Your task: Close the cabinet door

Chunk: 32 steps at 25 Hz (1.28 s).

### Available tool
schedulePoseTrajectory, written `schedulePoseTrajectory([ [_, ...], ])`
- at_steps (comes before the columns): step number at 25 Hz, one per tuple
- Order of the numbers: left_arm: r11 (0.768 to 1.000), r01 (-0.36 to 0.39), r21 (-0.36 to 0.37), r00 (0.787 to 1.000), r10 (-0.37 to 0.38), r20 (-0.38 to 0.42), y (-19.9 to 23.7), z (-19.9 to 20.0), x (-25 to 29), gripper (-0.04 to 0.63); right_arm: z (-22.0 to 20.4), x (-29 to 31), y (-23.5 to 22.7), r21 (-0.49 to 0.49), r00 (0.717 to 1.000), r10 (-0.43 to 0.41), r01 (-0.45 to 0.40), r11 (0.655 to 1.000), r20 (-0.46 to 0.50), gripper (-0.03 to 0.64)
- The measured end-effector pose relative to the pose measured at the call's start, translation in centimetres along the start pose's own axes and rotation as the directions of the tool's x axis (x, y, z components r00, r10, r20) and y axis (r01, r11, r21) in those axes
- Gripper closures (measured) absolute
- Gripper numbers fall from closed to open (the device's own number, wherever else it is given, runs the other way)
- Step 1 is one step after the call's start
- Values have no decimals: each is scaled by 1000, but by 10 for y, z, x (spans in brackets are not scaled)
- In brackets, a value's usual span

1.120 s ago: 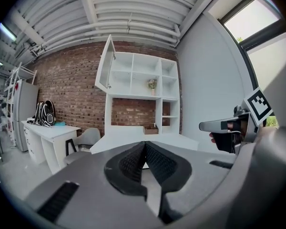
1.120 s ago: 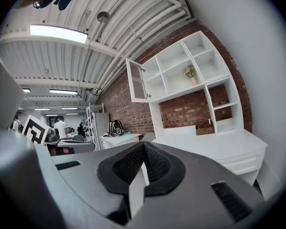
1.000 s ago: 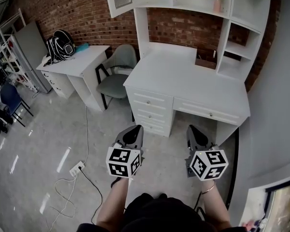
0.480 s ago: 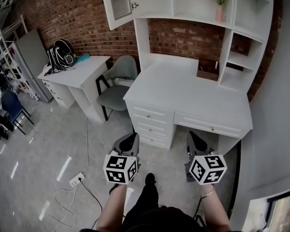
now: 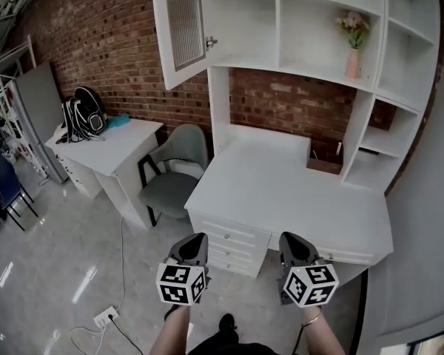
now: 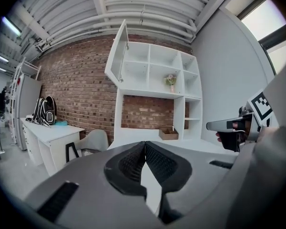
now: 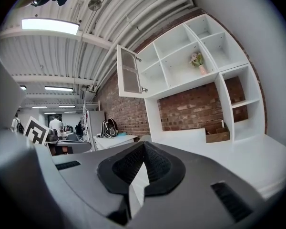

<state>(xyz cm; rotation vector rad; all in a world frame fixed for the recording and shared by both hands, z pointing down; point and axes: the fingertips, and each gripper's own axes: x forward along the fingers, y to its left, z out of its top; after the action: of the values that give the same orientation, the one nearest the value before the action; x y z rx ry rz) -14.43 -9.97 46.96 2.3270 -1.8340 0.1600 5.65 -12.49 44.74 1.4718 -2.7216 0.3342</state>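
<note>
**Both claws closed and empty, cabinet door open high ahead**

Nearest the camera, the person's two forearms reached forward side by side. The left gripper point(image 5: 194, 241) had its jaws pressed together with nothing between them. The right gripper point(image 5: 293, 239) was the same, jaws together and empty. Both pointed roughly level toward a white desk point(image 5: 281, 191) just ahead. To the left of the desk stood a grey-green chair point(image 5: 179, 165).

Above the desk rose a white shelf unit point(image 5: 270, 28) against a brick wall. A pink vase of flowers point(image 5: 352, 49) stood in one of its compartments.

The cabinet door point(image 5: 183, 28) hung at the unit's upper left corner. It was swung wide open, out toward the person, well above both grippers and well apart from them.

The door looked like a stiff white frame around a ribbed, see-through panel. It would probably swing lightly on its hinges. The panel might be fragile, so the solid frame seemed the safer place to touch. Closed jaws would likely serve for a gentle push on the frame's outer edge, the one farthest from the cabinet. A small metal fitting point(image 5: 211, 43) showed at the edge nearest the cabinet; whether it was a knob or a hinge could not be told.
</note>
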Motion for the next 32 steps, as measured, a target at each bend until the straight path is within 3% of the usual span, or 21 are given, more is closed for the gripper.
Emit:
schedulePoseTrajectory([
  [13, 999, -11, 36, 994, 7, 106, 115, 91, 112, 584, 63, 147, -1, -83, 999, 6, -2, 997, 43, 617],
  [17, 999, -18, 42, 988, 11, 156, 139, 126, 137, 541, 80, 177, -12, -102, 998, 5, 1, 995, 57, 617],
  [23, 996, -69, 54, 970, 54, 238, 173, 191, 165, 480, 113, 216, -27, -116, 995, 27, -16, 993, 91, 617],
  [32, 985, -157, 73, 933, 123, 338, 210, 274, 182, 439, 152, 259, -35, -182, 990, 96, -76, 980, 103, 617],
])
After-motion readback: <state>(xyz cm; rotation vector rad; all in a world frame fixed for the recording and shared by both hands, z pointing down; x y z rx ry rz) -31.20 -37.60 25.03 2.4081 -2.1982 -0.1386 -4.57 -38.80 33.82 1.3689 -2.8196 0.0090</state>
